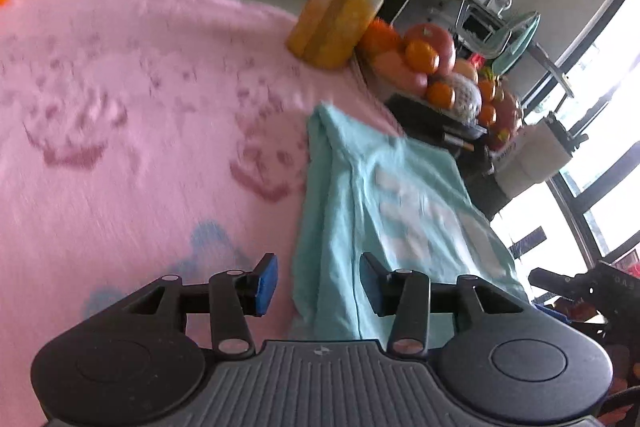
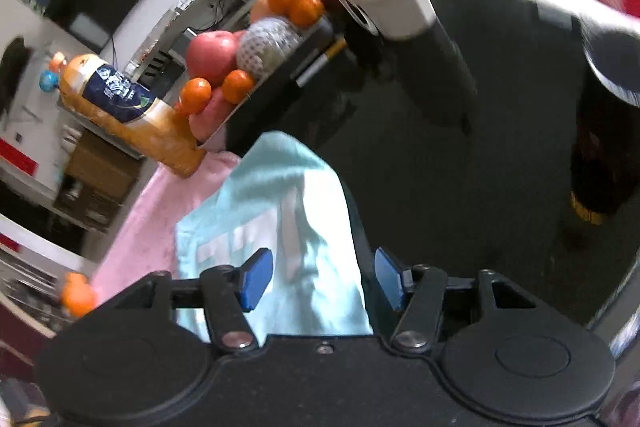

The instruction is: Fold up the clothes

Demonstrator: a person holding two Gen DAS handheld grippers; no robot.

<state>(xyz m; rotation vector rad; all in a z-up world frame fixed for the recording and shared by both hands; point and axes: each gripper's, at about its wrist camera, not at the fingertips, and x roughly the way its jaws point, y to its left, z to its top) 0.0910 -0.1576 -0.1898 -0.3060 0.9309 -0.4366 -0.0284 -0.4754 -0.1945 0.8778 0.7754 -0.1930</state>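
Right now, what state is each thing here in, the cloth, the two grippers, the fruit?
Shirt: teal, lying partly folded on the pink blanket, not gripped.
Left gripper: open, jaws either side of the shirt's edge, pads not pressing.
Right gripper: open above the shirt, nothing held.
Fruit: piled on a tray.
Bottle: orange, full, closed.
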